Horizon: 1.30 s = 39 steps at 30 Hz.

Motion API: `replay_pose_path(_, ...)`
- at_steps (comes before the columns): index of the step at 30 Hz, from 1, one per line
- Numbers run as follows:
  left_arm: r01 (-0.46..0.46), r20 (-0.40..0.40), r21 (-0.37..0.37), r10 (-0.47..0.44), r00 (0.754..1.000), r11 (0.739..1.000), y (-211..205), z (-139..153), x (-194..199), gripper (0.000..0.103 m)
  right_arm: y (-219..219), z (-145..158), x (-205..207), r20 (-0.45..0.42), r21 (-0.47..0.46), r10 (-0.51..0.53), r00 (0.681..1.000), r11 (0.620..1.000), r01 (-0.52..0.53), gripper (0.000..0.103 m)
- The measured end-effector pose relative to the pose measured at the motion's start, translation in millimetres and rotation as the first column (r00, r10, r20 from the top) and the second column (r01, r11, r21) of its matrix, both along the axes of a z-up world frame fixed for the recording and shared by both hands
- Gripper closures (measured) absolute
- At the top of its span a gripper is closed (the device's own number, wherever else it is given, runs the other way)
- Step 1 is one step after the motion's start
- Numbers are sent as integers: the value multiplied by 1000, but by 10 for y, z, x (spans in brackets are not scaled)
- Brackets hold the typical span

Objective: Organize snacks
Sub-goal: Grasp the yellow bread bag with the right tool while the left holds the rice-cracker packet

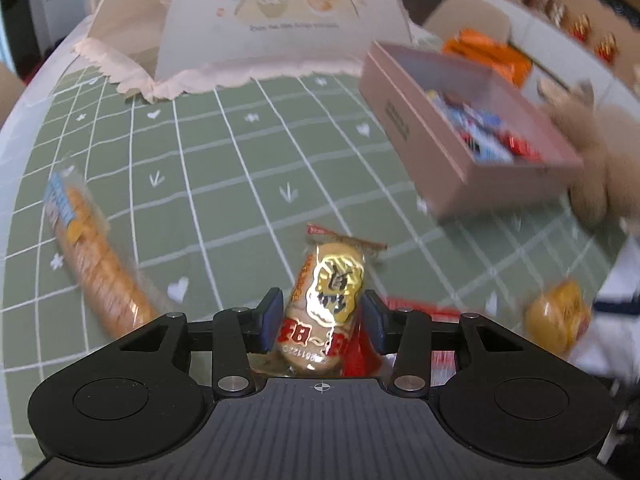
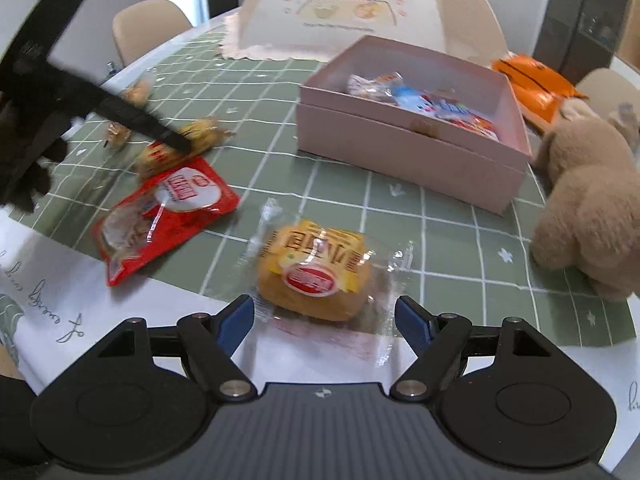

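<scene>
Left gripper (image 1: 322, 322): closed around rice-cracker packet (image 1: 330, 300), above the table.
Right gripper (image 2: 324, 322): wide open, empty, facing wrapped cake (image 2: 316, 276).
Loose: red pouch (image 2: 168, 216).
Pink box (image 2: 408, 156): partly filled.

Table (image 2: 440, 216) w/ snacks (image 2: 316, 276), box (image 2: 408, 152)

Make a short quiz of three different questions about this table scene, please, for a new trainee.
1. True or false: the left gripper is shut on a rice cracker pack.
2. What lies between the open fingers of the right gripper? A) red packet B) wrapped cake C) toy bear
3. Fill in: sorted snacks lie in the pink ____.

Key: 1 true; 2 B, the wrapped cake; 3 box.
</scene>
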State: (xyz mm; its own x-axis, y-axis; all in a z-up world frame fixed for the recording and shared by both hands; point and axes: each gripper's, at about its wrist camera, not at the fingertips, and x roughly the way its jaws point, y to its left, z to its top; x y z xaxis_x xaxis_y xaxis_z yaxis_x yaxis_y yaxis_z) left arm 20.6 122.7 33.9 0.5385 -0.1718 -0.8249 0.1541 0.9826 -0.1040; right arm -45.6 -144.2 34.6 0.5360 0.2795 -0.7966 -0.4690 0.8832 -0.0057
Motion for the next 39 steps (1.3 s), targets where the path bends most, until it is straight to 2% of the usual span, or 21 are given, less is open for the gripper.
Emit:
replay_pose_path(2, -21, -6, 28, 21, 1000, 999, -24, -39, 14, 55, -19, -23, 14, -4, -2, -6, 1000, 1000, 6, 25)
replay_pose_path(9, -77, -6, 10, 77, 997, 997, -49, -38, 63, 60, 37, -8, 1, 5, -11, 10, 1000, 1000, -10, 25)
replay_pose_path(14, -140, -26, -16, 139, 990, 990, 28, -14, -272, 61, 43, 0, 13, 15, -7, 19, 1000, 1000, -19, 25)
replay_pose_path(20, -233, -70, -102, 226, 972, 967, 137, -11, -767, 62, 153, -52, 118, 1, -19, 43, 999, 999, -43, 25)
replay_pose_path(23, -270, -75, -85, 264, 962, 959, 107, -2, -922, 62, 253, -5, 127, -47, 25, 91, 995, 996, -90, 25)
replay_pose_path(26, -300, -80, -62, 295, 952, 952, 83, 8, -976, 62, 343, 98, 58, -81, 106, 200, 976, 976, -191, 25)
replay_pose_path(31, -315, -78, -47, 311, 947, 948, 69, 1, -1001, 61, 397, 316, -41, 59, 78, 257, 965, 962, -261, 25)
replay_pose_path(35, -314, -69, -20, 312, 947, 949, 3, -2, -1012, 59, 417, 277, 205, 101, 31, 230, 968, 972, -234, 25)
replay_pose_path(37, -315, -65, -13, 314, 947, 949, -23, -1, -1019, 59, 406, 192, 412, 60, 55, 183, 981, 981, -186, 25)
replay_pose_path(39, -316, -67, -16, 314, 947, 949, -22, -3, -1013, 59, 386, 87, 586, -33, 82, 102, 994, 992, -99, 25)
